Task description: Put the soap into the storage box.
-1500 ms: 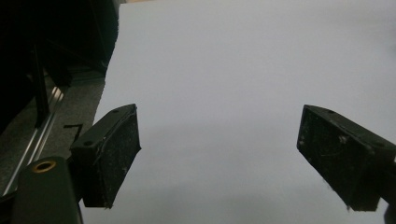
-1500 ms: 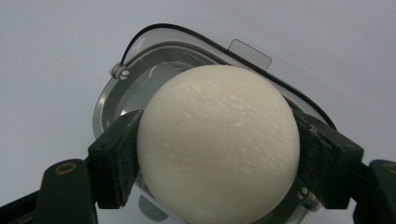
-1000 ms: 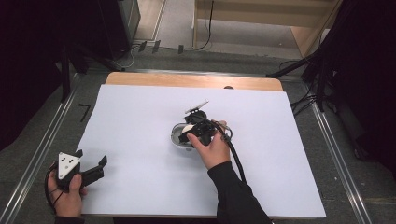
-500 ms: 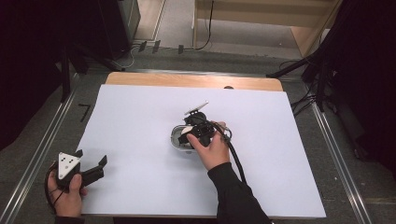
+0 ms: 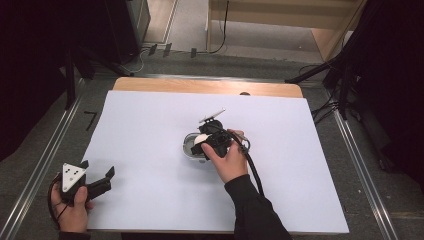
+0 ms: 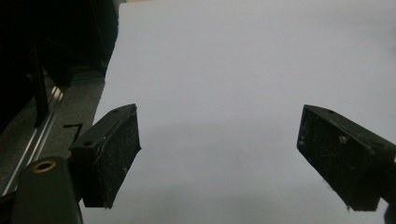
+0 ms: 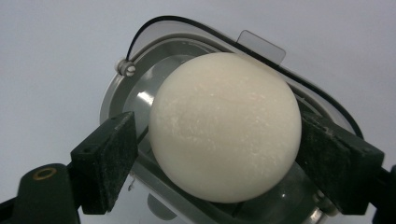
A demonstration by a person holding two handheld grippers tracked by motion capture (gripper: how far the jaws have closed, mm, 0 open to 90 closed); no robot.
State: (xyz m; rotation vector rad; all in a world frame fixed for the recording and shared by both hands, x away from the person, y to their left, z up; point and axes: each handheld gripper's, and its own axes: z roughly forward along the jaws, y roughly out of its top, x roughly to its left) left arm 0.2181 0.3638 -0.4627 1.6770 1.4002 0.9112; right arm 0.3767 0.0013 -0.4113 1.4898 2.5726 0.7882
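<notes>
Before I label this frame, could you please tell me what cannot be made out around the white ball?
High view: the hand and right tongs hide most of the white ball and its container.
Right gripper view: the ball hides the container's floor; the bottom edge cuts its near end.
The tongs' jaws have just been opening around the ball; whether a pad touches it is unclear.
</notes>
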